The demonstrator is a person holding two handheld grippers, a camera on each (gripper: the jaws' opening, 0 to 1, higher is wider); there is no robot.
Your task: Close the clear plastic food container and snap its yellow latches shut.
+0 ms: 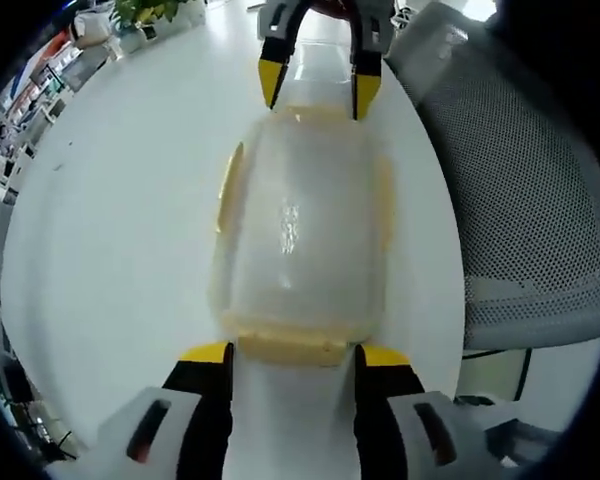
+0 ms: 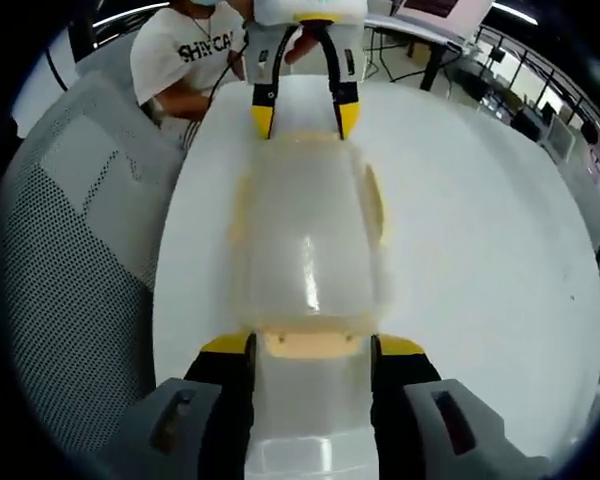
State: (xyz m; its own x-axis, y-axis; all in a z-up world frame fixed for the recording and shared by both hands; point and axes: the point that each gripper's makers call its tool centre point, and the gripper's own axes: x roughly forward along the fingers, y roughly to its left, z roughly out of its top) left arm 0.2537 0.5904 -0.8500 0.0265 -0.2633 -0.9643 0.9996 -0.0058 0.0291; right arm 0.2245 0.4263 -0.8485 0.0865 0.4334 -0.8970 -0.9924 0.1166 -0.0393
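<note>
Big white table [image 1: 110, 260] underneath everything, with a grey mesh chair [image 1: 530, 200] pushed up along one edge and a person in a white printed T-shirt [image 2: 185, 55] standing past the far end in the right gripper view. Dead centre on the table, between the two tools: the clear plastic food container [image 1: 305, 225], lid already down on the tub by the look of it, so the closing half seems done. Latches next, and that's the open question. Yellow latch [image 1: 290, 348] on the near short end sitting just ahead of the left gripper [image 1: 295, 352], jaws spread wide to either side of that end, nothing pinched. Same deal at the other end: right gripper [image 2: 310, 345] spread apart, straddling its own end latch [image 2: 310, 343], not squeezing yet. Side latch [image 1: 230, 185] on one long edge looking flared outward, so probably not snapped; opposite one too blurry to call. Best guess: lid on, most or all of the latches left to press home.
</note>
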